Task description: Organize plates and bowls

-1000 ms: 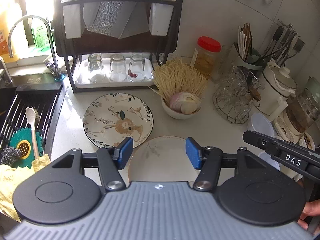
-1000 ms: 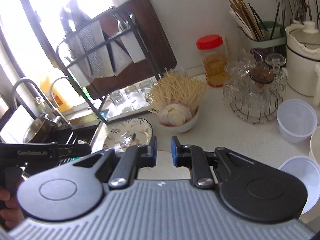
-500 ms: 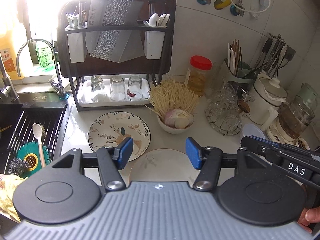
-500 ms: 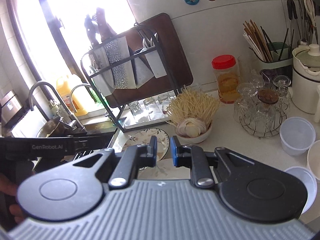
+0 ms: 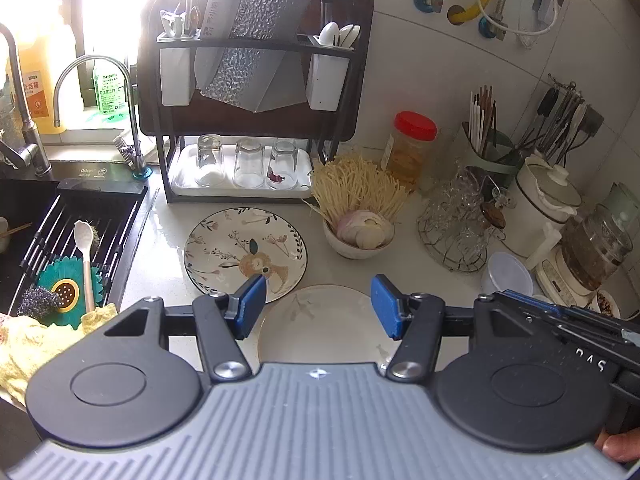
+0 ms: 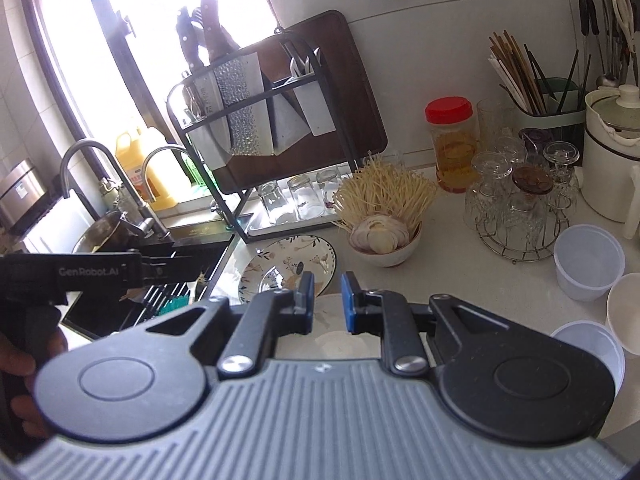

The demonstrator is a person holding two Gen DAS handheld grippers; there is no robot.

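Left gripper [image 5: 318,307] hangs over the pale plate [image 5: 320,322] on the tabletop [image 5: 420,280] — jaws wide apart, empty. Right gripper [image 6: 327,302] — jaws narrowly parted, gripping nothing; patterned plate [image 5: 245,249] beyond.

The left gripper [image 5: 318,306] is showing a ribbed grey housing, black linkages with silver screws, and blue pads [image 5: 251,300]. The right gripper [image 6: 326,302] is looking identical; white "GenRobot.AI" lettering is showing on the left one's black handle [image 6: 72,274].

Bare counter [image 5: 420,280] between noodle bowl [image 5: 358,240] and glass rack [image 5: 456,236]
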